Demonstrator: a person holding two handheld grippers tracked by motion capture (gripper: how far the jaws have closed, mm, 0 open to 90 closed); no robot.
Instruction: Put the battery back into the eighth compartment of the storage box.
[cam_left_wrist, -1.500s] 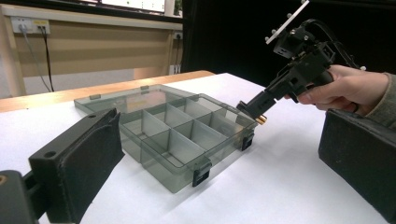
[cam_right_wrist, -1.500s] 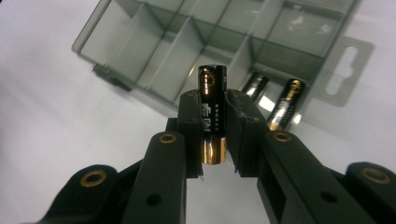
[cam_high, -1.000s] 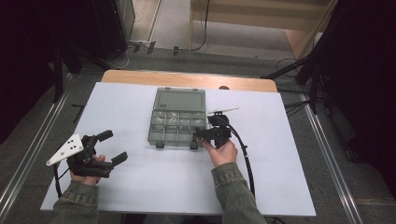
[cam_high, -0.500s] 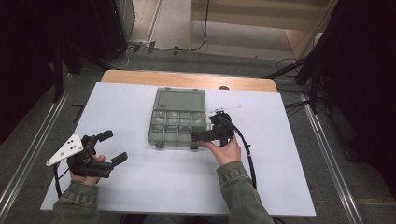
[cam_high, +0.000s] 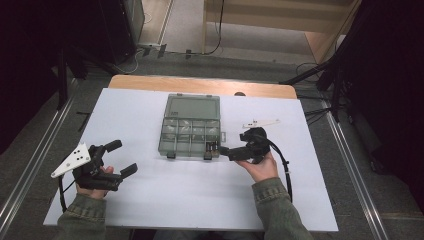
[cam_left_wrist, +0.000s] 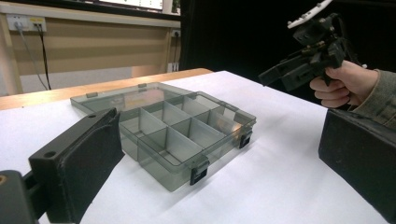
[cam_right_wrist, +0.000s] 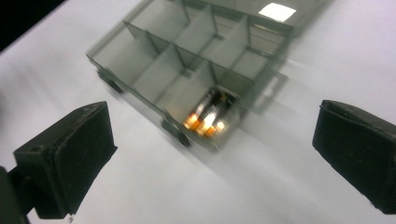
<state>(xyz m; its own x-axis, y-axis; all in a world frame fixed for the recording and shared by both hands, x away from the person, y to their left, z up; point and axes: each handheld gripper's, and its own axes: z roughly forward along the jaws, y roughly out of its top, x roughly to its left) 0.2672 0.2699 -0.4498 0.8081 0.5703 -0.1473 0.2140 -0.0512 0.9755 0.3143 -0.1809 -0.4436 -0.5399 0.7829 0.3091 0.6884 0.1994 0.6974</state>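
A smoky clear organizer box (cam_high: 190, 135) lies mid-table with its lid (cam_high: 194, 106) folded flat behind it. Its front right compartment holds a few batteries (cam_high: 212, 148), which glint orange in the right gripper view (cam_right_wrist: 208, 116). My right gripper (cam_high: 223, 149) hovers just right of that corner, open with nothing between its jaws (cam_right_wrist: 215, 154). At the table's left, well clear of the box, my left gripper (cam_high: 125, 156) is open and empty. The left gripper view looks between its jaws (cam_left_wrist: 219, 163) at the box (cam_left_wrist: 182, 130) and the other gripper (cam_left_wrist: 308, 60).
The white table top (cam_high: 150, 200) has a wooden strip (cam_high: 200, 85) along its far edge. A black cable (cam_high: 287, 170) loops from the right gripper past the person's wrist. Dark equipment and floor rails surround the table.
My right gripper has drawn back slightly to the right from the box's front right corner. The left gripper has stayed where it was.
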